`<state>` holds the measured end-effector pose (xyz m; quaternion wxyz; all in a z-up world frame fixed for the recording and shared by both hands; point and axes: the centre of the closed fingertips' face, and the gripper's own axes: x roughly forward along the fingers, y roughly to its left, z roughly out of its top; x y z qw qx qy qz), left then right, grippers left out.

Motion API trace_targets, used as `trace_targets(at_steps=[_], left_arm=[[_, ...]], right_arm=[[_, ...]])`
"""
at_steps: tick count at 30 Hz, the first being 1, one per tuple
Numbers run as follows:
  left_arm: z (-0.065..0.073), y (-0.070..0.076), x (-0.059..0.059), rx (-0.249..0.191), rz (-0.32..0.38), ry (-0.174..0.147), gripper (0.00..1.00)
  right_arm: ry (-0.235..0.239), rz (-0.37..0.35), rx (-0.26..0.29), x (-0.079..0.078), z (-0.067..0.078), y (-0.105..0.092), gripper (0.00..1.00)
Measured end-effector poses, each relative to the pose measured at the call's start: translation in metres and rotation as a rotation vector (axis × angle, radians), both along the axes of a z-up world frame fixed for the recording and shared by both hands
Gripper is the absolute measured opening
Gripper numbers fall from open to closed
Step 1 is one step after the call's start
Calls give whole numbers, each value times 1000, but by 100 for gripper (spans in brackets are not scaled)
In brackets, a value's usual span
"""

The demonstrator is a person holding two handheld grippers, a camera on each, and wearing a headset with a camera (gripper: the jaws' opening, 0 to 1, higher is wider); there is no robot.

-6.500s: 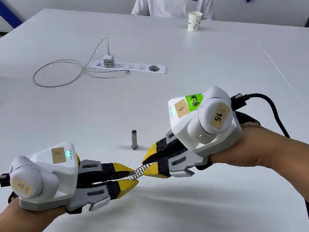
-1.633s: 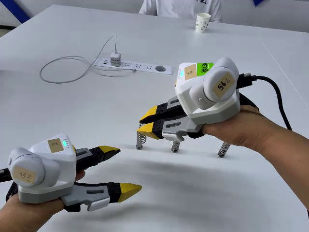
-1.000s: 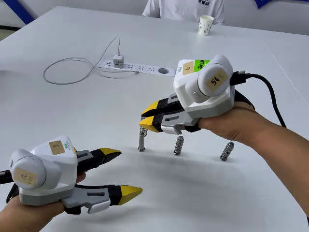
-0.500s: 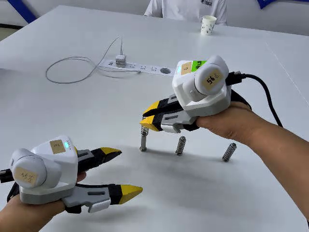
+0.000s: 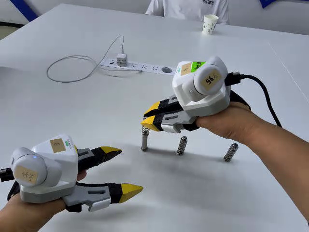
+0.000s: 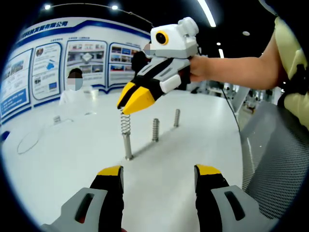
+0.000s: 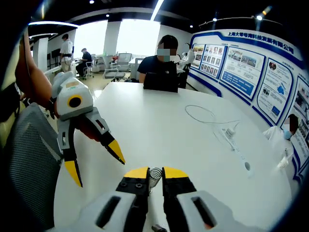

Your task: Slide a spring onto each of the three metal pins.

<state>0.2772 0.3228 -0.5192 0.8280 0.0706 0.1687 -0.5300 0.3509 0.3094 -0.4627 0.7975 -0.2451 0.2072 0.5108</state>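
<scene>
1. Found the spring (image 5: 145, 131) threaded on the pin (image 5: 144, 144) but bunched at its top, right at the tips of the right gripper (image 5: 147, 123). Gripped there by the upper coils, jaws closed on it. Showed in the right gripper view as coils pinched between the two yellow tips.
2. Noted the pin upright on the table (image 5: 72, 111), with the spring's long axis in line with it and straight below the right tips. Saw most of the shaft bare underneath. Probably called for a plain downward slide or a release, kept along that upright line so as not to cock the coils against the pin.
3. Counted two more back along the right gripper toward the hand: the middle spring (image 5: 181, 145) under its body and the end spring (image 5: 231, 152) under the wrist, both reaching down to the table. Judged this one the last of three.
4. Saw the left gripper (image 5: 130, 169) spread open and empty, tips aimed toward the pin yet well apart from it, on the person's side. Made the right the nearer by far, already on the work.
5. Beyond the right gripper, noted a power strip (image 5: 145, 66), and farther off a paper cup (image 5: 209, 24) near a seated person (image 5: 188, 7).
</scene>
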Motion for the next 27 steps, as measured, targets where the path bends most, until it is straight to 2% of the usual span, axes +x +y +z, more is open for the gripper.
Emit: trace_targets(at_steps=[17,27], left_arm=[[-1,1,1,0,0,2,60],[-3,2,1,0,3,6,60]], right_arm=[[16,-10,-4,3,-11,0,11],[30,-13,-18,4,-22,-2,11]])
